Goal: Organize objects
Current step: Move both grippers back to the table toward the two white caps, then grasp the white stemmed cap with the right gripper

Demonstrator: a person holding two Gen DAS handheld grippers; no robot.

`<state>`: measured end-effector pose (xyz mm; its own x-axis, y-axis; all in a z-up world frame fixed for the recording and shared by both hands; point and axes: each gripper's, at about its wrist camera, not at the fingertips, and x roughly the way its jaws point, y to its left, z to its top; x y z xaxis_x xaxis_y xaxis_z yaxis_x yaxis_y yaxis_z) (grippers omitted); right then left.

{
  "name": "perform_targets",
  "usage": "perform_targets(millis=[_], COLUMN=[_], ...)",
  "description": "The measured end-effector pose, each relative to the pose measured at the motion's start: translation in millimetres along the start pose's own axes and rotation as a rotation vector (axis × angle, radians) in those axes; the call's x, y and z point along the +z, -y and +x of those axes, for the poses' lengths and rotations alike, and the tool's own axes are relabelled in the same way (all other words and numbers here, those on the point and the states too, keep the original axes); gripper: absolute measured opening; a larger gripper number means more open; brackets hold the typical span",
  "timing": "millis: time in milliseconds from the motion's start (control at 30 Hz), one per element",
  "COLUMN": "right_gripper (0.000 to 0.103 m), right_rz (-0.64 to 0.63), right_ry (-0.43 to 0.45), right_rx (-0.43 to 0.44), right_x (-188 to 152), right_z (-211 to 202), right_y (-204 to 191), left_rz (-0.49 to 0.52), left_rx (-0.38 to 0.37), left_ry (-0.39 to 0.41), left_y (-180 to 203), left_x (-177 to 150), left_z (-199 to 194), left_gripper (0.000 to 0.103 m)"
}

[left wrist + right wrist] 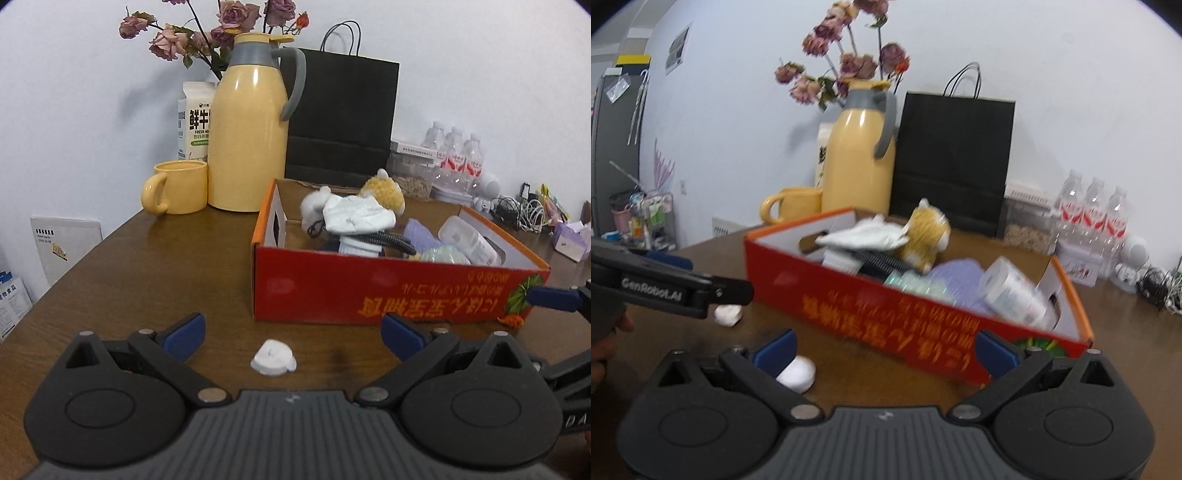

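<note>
A small white lump [274, 357] lies on the brown table [147, 266], between the spread fingers of my left gripper [291, 336], which is open and holds nothing. Just beyond stands a red cardboard box [388, 291] holding a plush toy [382, 195], a white cloth [354, 216], a purple roll and a bottle. In the right wrist view my right gripper [885, 349] is open and empty before the box [871, 306]. A second white lump [798, 374] lies beside its left finger. The first lump [727, 314] shows under the left gripper's side.
A yellow thermos [247, 129], a yellow mug [177, 192], a milk carton, dried roses and a black paper bag [343, 118] stand behind the box. Water bottles [458, 155], cables and small items crowd the back right. The table edge runs along the left.
</note>
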<state>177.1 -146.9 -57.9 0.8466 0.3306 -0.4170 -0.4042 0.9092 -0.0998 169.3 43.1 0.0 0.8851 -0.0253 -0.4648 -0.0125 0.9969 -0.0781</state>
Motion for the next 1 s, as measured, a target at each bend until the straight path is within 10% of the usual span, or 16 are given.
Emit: perform_targets(millis=[1000], right_gripper=[0.007], right_rz=[0.021], right_ry=[-0.199], right_rx=[0.131], right_x=[-20], right_z=[-10], right_y=[-35], left_rz=[-0.038], left_rx=[0.006], left_ry=[-0.137], left_y=[-4], left_x=[-25], left_z=[-6], left_gripper=[0.103])
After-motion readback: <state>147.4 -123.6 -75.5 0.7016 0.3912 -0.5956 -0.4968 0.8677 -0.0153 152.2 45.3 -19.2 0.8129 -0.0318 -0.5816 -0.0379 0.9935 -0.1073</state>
